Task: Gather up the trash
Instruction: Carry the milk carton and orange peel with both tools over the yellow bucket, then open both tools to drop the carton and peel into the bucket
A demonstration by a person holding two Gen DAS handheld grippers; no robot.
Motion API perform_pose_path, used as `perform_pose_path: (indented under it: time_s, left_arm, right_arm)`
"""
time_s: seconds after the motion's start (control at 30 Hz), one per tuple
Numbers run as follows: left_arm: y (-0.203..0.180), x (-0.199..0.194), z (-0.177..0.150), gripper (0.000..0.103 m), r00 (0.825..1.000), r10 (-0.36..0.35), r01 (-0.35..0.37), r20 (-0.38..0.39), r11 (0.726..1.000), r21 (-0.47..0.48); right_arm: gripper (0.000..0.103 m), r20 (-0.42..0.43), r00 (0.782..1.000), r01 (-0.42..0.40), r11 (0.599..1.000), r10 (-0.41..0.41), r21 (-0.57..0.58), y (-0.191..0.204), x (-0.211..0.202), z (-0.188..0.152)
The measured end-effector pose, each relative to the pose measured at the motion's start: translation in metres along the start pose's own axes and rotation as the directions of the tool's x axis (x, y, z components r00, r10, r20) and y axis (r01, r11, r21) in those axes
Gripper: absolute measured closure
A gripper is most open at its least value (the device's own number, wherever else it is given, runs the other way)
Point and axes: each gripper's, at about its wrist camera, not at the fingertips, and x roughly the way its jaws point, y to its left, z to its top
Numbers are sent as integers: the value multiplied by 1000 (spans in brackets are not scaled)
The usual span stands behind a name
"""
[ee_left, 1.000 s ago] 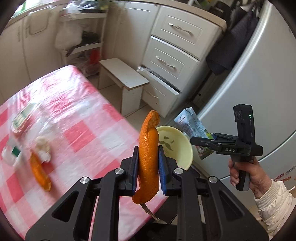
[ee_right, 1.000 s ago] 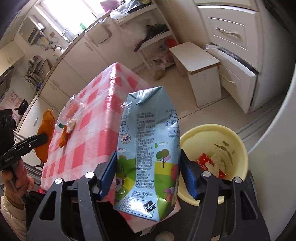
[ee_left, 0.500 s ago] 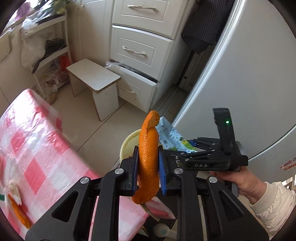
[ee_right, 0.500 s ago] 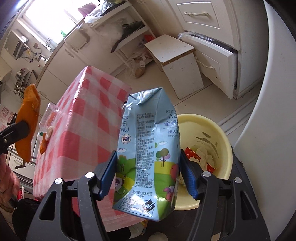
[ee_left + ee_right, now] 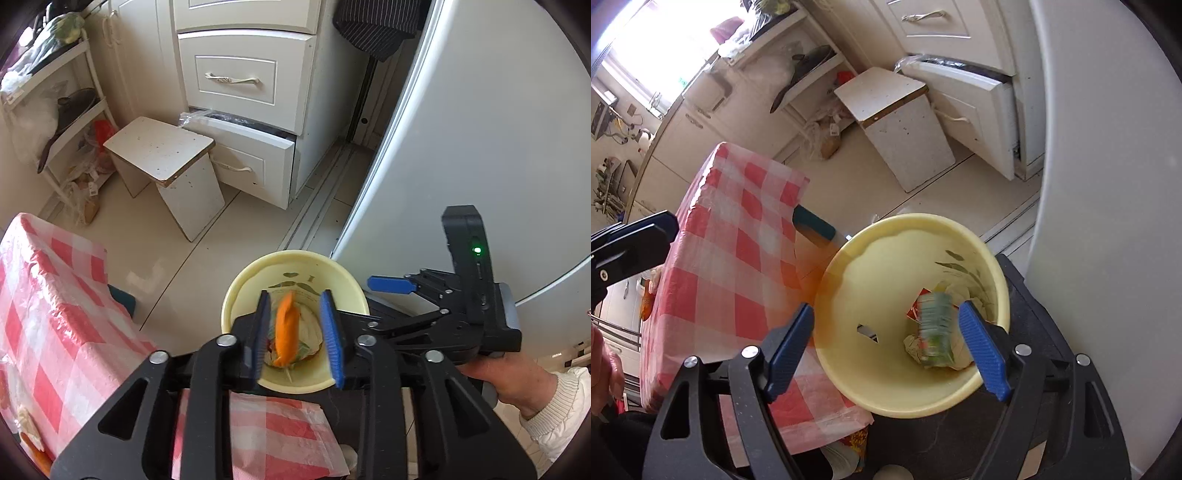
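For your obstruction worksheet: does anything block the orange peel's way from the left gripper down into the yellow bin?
Nothing visible. The orange peel is between the opening jaws of the left gripper, directly over the yellow bin, whose mouth is uncovered.

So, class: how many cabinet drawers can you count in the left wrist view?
3, stacked in one column: a top drawer cut off by the picture's upper edge, a closed middle drawer, and a bottom drawer pulled open behind the white stool. More may lie out of view.
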Motion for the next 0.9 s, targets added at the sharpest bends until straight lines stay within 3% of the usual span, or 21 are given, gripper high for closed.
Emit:
perform_pose_path:
  time_s: [0.6, 0.9]
  left_arm:
    - [99, -82, -61, 62, 990, 114, -93, 86, 972, -218]
    - [182, -155, -121, 54, 961, 250, -191, 122, 912, -363]
  right_arm:
    - [23, 2, 998, -65, 989, 66, -131, 83, -6, -2]
    - [22, 22, 996, -72, 961, 81, -269, 147, -24, 5]
